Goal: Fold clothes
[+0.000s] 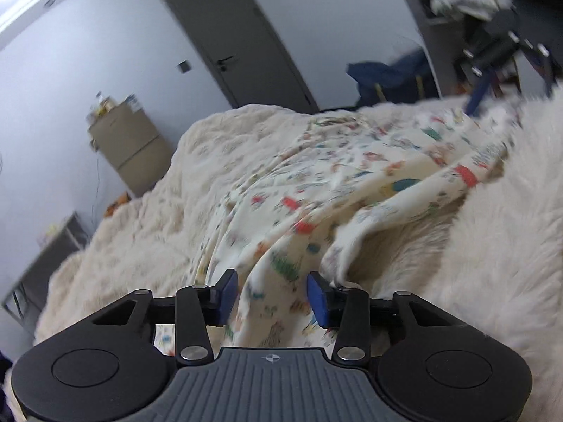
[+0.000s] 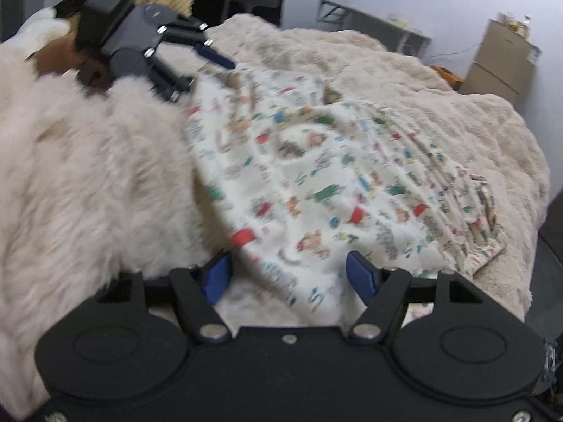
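Note:
A cream garment with small colourful prints (image 1: 334, 183) lies rumpled on a fluffy cream bed cover (image 1: 147, 232); it also shows in the right wrist view (image 2: 316, 183). My left gripper (image 1: 269, 297) is open, its blue pads either side of a fold of the garment's near edge. My right gripper (image 2: 288, 277) is open over another edge of the garment. The left gripper also shows at the far end of the cloth in the right wrist view (image 2: 200, 66), and the right gripper shows at the top right of the left wrist view (image 1: 506, 52).
A fluffy white fur throw (image 2: 88, 161) lies beside the garment. A grey door (image 1: 239, 35), a tan cabinet (image 1: 130, 147) and a grey table (image 1: 49, 256) stand by the wall. A dark blue bag (image 1: 390, 77) sits beyond the bed.

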The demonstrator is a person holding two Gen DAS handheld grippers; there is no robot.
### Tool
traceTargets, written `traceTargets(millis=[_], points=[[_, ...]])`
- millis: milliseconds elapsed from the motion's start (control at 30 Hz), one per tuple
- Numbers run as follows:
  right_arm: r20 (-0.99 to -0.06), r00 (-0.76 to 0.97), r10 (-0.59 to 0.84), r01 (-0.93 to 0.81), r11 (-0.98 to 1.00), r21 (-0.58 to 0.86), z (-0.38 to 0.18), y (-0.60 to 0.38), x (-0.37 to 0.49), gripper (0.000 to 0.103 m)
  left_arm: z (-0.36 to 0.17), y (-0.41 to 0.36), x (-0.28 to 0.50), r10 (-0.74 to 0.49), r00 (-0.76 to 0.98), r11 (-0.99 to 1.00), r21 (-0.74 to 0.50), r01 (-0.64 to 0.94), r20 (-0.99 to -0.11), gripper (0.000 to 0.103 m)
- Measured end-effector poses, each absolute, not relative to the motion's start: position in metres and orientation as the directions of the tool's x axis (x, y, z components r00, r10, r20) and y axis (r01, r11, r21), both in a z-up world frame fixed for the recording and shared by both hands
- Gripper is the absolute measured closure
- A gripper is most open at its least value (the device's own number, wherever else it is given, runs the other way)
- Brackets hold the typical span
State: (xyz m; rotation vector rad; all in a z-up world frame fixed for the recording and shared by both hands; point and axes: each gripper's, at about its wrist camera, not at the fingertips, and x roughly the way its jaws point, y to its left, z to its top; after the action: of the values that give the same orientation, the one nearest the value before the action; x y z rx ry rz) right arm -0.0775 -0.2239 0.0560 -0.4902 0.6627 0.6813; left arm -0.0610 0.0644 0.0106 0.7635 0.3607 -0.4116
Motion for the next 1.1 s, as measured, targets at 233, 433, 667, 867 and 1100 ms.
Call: traceTargets(millis=[233, 433, 667, 867, 1100], points=[[-0.645, 0.644, 0.413, -0.675, 0.703, -0.223, 0.067, -0.230, -0.078, 0.048, 0.032, 0.085, -0.082, -0.314, 0.833, 0.691, 0.492, 0.530, -0.456, 0.064], [-0.651, 0.643, 0.405, -0.673, 0.703, -0.228, 0.065, -0.228, -0.077, 0.049, 0.031, 0.068, -0.089, -0.353, 0.820, 0.634, 0.530, 0.563, -0.450, 0.064], [-0.653, 0.640, 0.405, -0.672, 0.707, -0.221, 0.064, -0.228, -0.079, 0.048, 0.053, 0.077, -0.107, -0.437, 0.790, 0.655, 0.450, 0.607, -0.430, 0.060], [-0.652, 0.643, 0.402, -0.670, 0.707, -0.225, 0.064, -0.227, -0.079, 0.048, 0.024, 0.057, -0.087, -0.380, 0.786, 0.629, 0.487, 0.606, -0.488, 0.059], [-0.633, 0.668, 0.391, -0.655, 0.713, -0.250, 0.068, -0.230, -0.083, 0.048, 0.028, 0.065, -0.088, -0.294, 0.858, 0.661, 0.559, 0.501, -0.420, 0.069]])
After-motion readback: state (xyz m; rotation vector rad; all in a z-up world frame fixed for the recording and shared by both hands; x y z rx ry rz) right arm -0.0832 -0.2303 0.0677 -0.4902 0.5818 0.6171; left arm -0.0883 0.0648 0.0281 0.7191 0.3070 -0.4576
